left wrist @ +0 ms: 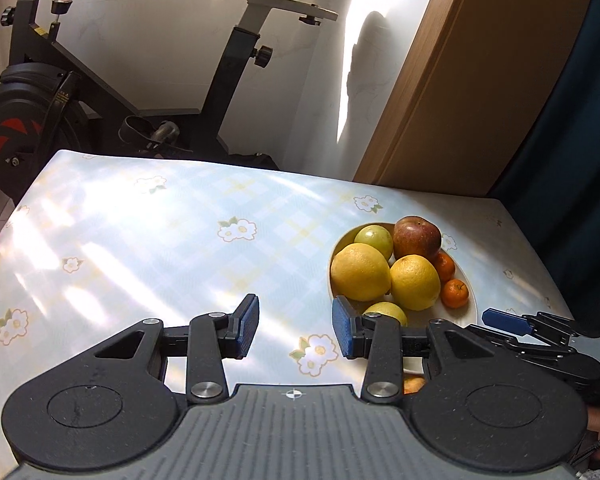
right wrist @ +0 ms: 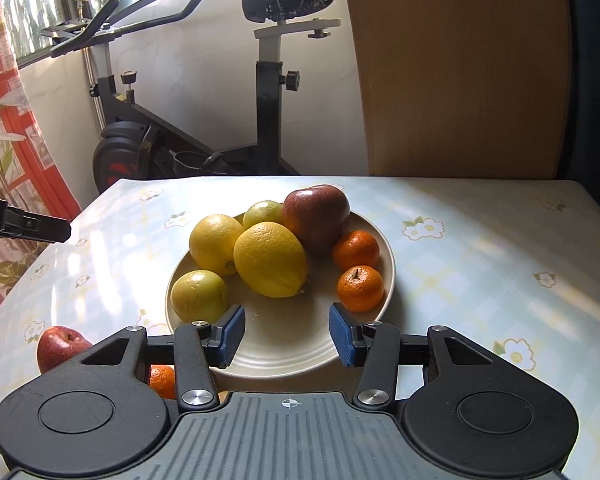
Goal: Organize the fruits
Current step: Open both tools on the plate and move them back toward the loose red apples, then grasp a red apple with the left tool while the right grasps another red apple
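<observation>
A cream plate (right wrist: pixel 292 340) on the flowered tablecloth holds two big yellow citrus fruits (right wrist: pixel 270 258), two green-yellow fruits (right wrist: pixel 198 295), a dark red apple (right wrist: pixel 316 216) and two mandarins (right wrist: pixel 360 287). My right gripper (right wrist: pixel 286 334) hangs open over the plate's bare near part, nothing between its blue pads. A second red apple (right wrist: pixel 60 346) and a mandarin (right wrist: pixel 162 380) lie on the cloth left of the plate, partly hidden by the gripper. My left gripper (left wrist: pixel 296 330) is open and empty over the cloth, left of the plate (left wrist: pixel 470 300); the right gripper's fingers (left wrist: pixel 504 320) show at its right.
An exercise bike (right wrist: pixel 268 80) stands behind the table's far edge. A wooden panel (right wrist: pixel 460 68) rises at the back right. Red patterned curtains (right wrist: pixel 8 120) hang at the left. The table (left wrist: pixel 140 240) is bare cloth left of the plate.
</observation>
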`<state>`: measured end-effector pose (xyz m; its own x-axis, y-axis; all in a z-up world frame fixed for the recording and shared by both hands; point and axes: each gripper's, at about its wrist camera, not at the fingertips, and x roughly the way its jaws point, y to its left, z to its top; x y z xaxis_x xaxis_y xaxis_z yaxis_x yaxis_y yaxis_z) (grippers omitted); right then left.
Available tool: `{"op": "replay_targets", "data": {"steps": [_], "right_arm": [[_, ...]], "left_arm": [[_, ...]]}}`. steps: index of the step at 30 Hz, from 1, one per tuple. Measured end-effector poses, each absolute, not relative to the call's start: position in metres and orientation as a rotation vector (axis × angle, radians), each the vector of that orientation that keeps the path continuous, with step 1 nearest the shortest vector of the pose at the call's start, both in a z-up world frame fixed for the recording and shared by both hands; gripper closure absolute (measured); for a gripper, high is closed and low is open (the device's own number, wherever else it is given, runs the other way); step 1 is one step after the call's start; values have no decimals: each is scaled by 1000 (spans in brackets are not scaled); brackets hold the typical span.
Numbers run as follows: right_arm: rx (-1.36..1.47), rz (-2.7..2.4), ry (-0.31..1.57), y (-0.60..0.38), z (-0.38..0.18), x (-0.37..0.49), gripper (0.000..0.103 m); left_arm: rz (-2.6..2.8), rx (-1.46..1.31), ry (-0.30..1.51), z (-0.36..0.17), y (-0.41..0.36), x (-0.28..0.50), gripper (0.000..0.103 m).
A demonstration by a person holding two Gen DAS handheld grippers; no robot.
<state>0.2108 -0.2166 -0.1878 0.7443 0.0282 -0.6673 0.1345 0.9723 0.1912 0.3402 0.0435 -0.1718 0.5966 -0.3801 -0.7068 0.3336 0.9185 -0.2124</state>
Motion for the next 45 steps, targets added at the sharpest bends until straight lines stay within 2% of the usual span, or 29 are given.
{"op": "replay_targets", "data": {"steps": [18,30,36,37,45], "right_arm": [[258,-42,729,-184,-188,186,59],[179,6,773,-153,-195,186,59],[153,60,793,-131,-198,190,59],[149,70,794,-127,-198,191,59],[104,169,811,-90,-200,188,58]], "left_arm": [[-382,-171,960,-205,91,324,61],[-454,-252,1056,-232,75,328,61],[-466,-370,1089,-242,104,314,60],[-466,-379,1094,-243,106,313,56],[-480,-358,1066,-241,112,299,55]]}}
